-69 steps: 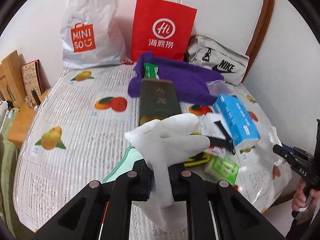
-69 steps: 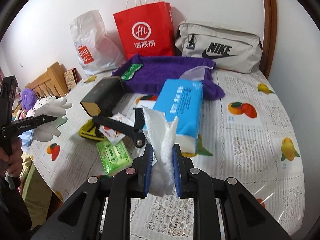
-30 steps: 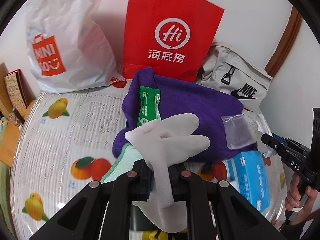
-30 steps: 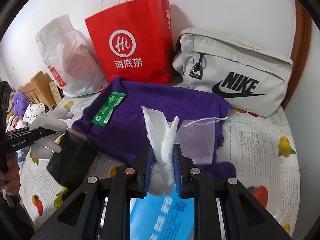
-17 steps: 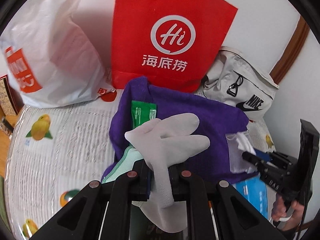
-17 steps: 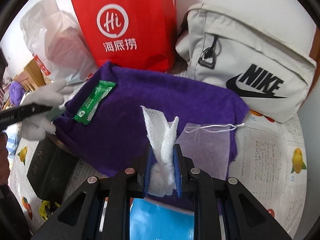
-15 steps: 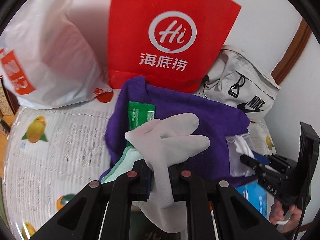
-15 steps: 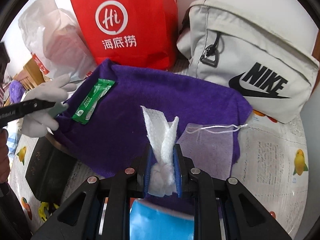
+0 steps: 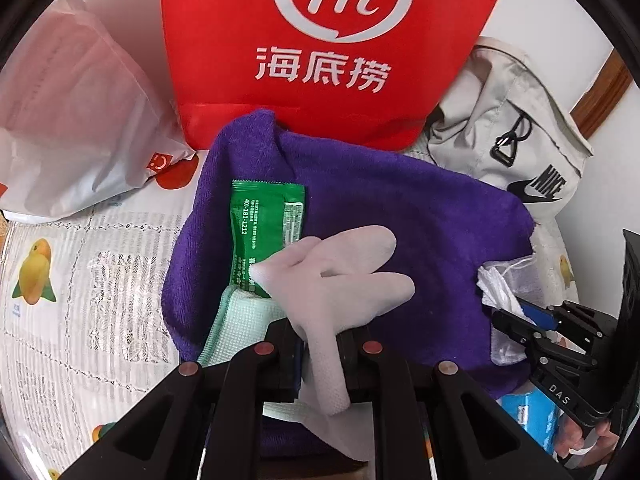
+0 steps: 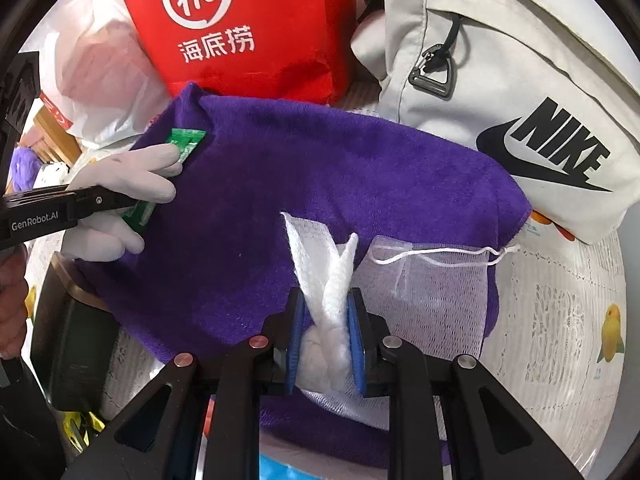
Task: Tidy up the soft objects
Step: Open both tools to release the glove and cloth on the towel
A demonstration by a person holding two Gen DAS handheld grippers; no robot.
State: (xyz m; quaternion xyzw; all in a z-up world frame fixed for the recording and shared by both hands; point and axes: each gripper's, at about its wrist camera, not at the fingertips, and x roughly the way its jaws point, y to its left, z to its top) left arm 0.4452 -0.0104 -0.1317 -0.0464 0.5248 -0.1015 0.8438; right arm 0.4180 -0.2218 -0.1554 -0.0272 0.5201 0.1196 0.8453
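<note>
My left gripper (image 9: 318,354) is shut on a white glove (image 9: 340,280) with a pale green cloth (image 9: 240,328) hanging beside it, held over the purple towel (image 9: 400,208). My right gripper (image 10: 326,336) is shut on a white cloth (image 10: 324,272) above the same purple towel (image 10: 320,176). A green sachet (image 9: 264,228) lies on the towel's left part. A sheer mesh pouch (image 10: 432,280) lies on its right edge. The left gripper with the glove (image 10: 120,176) shows at the left of the right wrist view.
A red paper bag (image 9: 320,40), a white plastic bag (image 9: 72,120) and a grey Nike bag (image 10: 520,80) stand behind the towel. A dark box (image 10: 68,344) and a blue tissue pack (image 9: 528,412) lie near the towel on the fruit-print tablecloth (image 9: 80,280).
Both grippers have moved forward over the table toward the purple towel, still holding the glove and the white cloth. The towel and bags now fill both views.
</note>
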